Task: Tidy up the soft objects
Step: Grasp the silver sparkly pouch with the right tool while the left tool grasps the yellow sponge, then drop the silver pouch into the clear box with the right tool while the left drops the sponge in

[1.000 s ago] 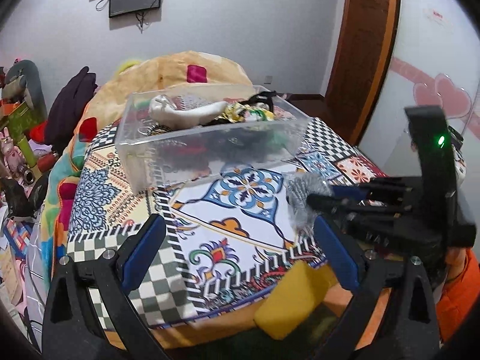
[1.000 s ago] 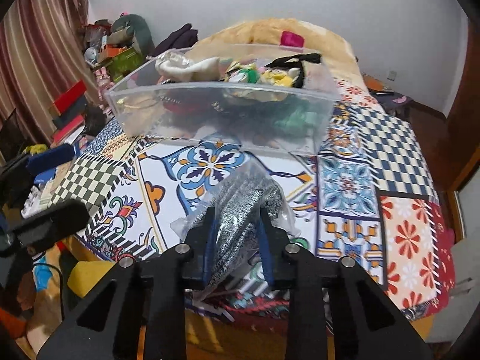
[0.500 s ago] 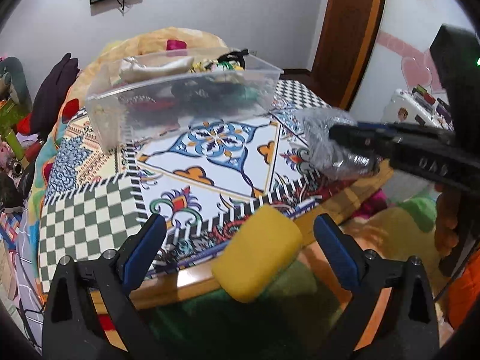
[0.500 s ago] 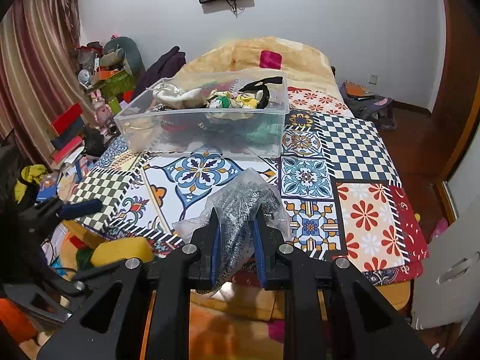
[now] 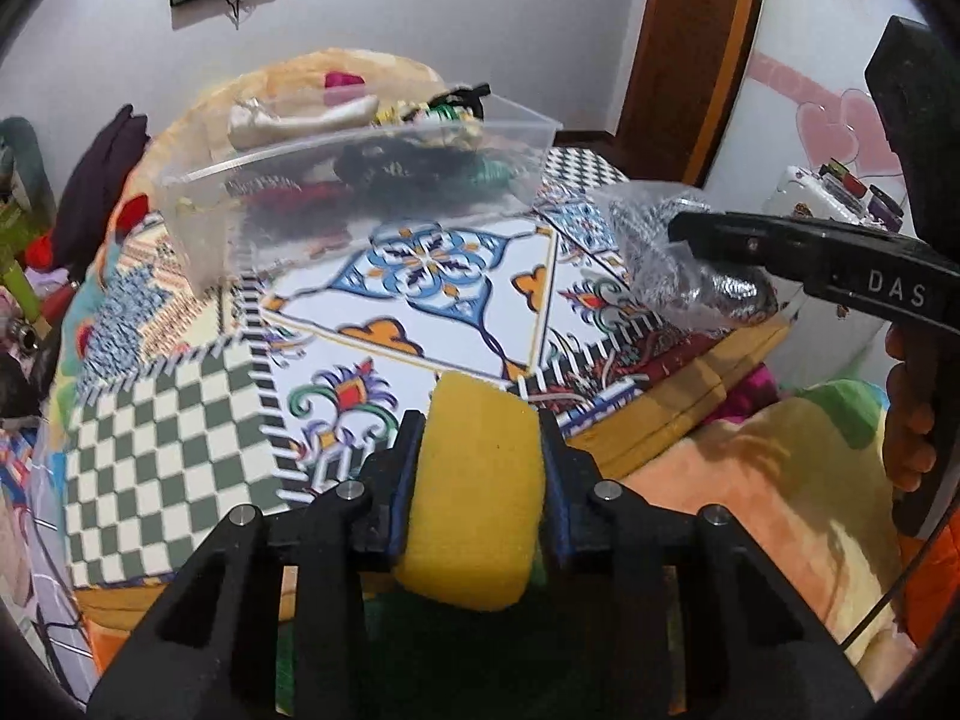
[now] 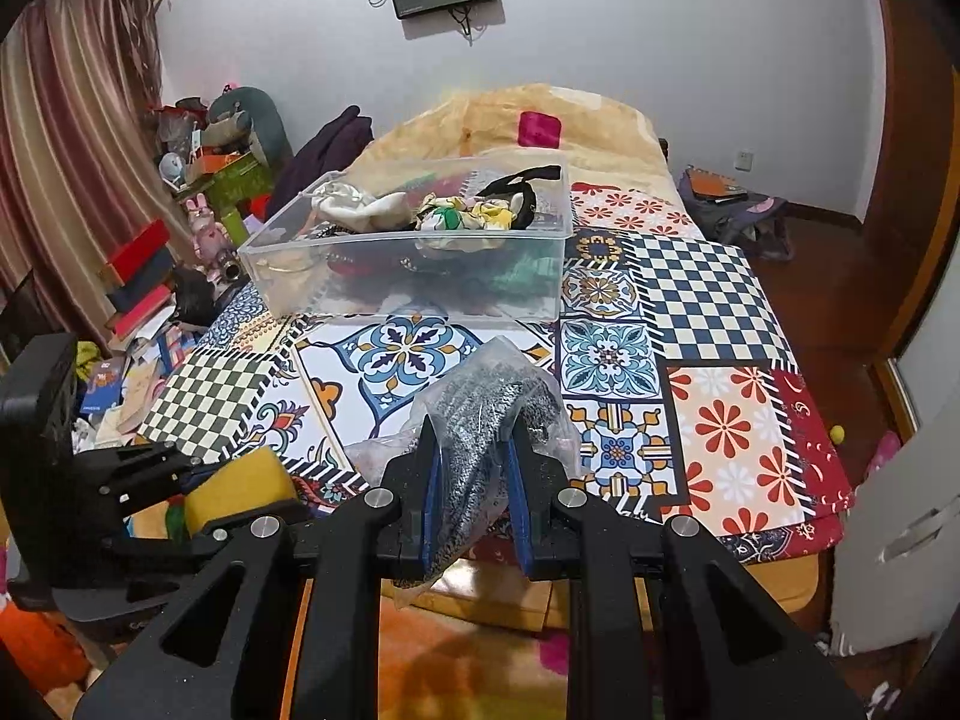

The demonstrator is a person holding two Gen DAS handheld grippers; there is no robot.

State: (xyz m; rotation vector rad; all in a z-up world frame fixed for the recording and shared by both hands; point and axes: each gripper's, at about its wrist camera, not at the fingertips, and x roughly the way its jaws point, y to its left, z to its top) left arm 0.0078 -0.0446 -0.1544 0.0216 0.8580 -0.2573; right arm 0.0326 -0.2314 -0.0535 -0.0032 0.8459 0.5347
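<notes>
My left gripper (image 5: 480, 426) is shut on a yellow sponge (image 5: 474, 498), held just off the near edge of the patterned table (image 5: 180, 450). The sponge also shows in the right wrist view (image 6: 240, 489). My right gripper (image 6: 471, 450) is shut on a grey knitted item in a clear plastic bag (image 6: 486, 414), held above the table's near edge. The bag also shows at the right of the left wrist view (image 5: 678, 264). A clear plastic bin (image 6: 312, 276) holding several soft items stands at the far side of the table; it also shows in the left wrist view (image 5: 210, 228).
A bed with an orange quilt (image 6: 498, 114) lies behind the table. Clutter of boxes and toys (image 6: 198, 180) fills the left side by the curtain. A wooden door (image 5: 690, 48) and a white cabinet (image 6: 900, 516) stand at the right. Colourful bedding (image 5: 780, 468) lies below the table edge.
My left gripper has closed on the yellow sponge, which lay loose between its open fingers before. My right gripper has pulled back and up with the bagged item, away from the bin.
</notes>
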